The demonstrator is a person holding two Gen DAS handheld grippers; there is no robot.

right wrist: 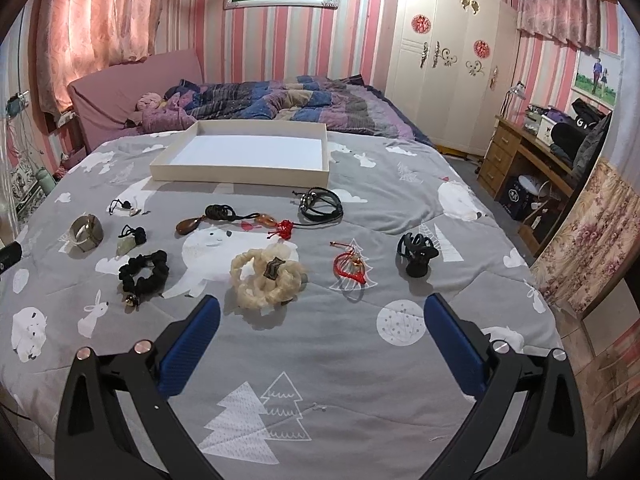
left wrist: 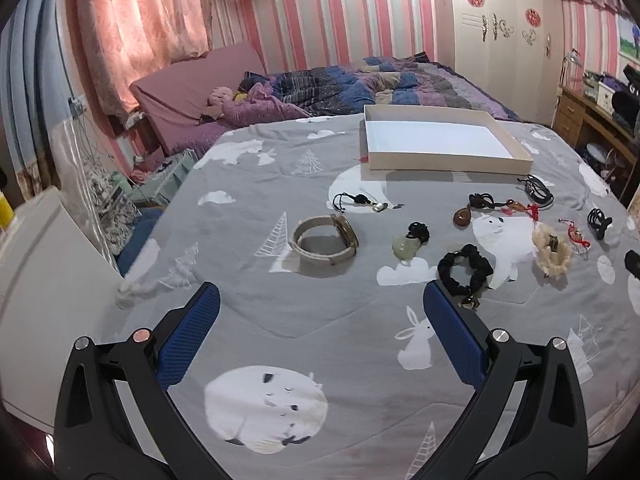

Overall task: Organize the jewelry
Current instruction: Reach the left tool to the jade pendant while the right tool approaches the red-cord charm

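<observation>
My left gripper [left wrist: 322, 304] hangs over the grey quilt [left wrist: 328, 320] with its jaws wide apart, gripping nothing; my right gripper [right wrist: 322, 314] does likewise. The landmark is the shallow white box [right wrist: 244, 152], lying flat with its long axis across the bed; it holds nothing. All the jewelry lies on the quilt on my side of the box. The beige-strapped watch [left wrist: 326, 240] stands on its edge, dial facing right. Right of it are a pale green pendant [left wrist: 406, 245], a black scrunchie [left wrist: 464, 270] and a cream fluffy hair tie [right wrist: 266, 276]. Closer to the box, a brown teardrop pendant [right wrist: 188, 225] points left on its dark cord. A black cord bracelet [right wrist: 322, 205], a red string charm [right wrist: 352, 266] and what may be a black hair claw [right wrist: 416, 252] lie further right. I can read no writing.
</observation>
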